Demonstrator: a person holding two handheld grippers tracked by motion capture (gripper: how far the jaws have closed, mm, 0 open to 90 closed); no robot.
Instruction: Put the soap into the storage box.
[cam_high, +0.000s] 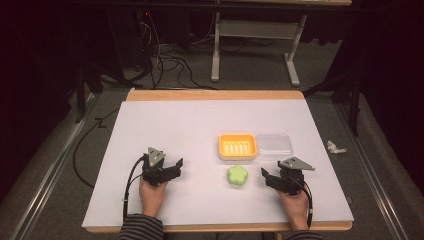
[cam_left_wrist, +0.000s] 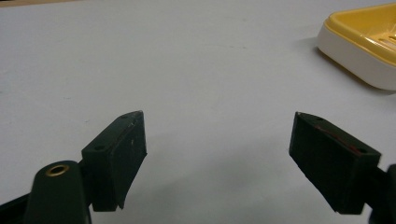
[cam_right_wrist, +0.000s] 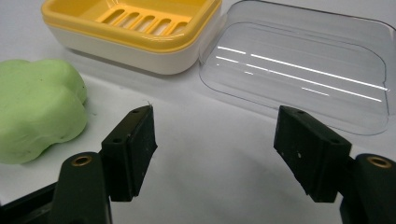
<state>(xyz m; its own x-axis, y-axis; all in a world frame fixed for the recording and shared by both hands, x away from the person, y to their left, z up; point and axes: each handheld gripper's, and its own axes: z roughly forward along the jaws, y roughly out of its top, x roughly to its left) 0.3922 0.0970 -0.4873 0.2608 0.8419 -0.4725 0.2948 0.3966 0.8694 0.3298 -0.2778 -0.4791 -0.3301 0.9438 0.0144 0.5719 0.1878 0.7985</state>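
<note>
Both hands are resting at the near edge of the worktop (cam_high: 150, 125), each holding a gripper. The left gripper (cam_high: 172, 167) is sitting at about eight o'clock from the worktop's middle, its jaws standing apart with nothing between them, bare worktop ahead. The right gripper (cam_high: 266, 176) is sitting at about five o'clock, its jaws also standing apart and gripping nothing; in the right gripper view the soap (cam_right_wrist: 37, 107) is lying just beside its left jaw, not touching it.

The green, flower-shaped soap (cam_high: 238, 175) is lying on the worktop between the two grippers, nearer the right one. Just beyond it, at twelve o'clock from the soap, the yellow dish (cam_high: 237, 146) is standing bare inside, and the clear lid (cam_high: 273, 146) is lying against the dish's three o'clock side.

Judging by this, the work is only starting: the soap is not yet picked up, the dish is waiting for it, and the lid is still off.
</note>
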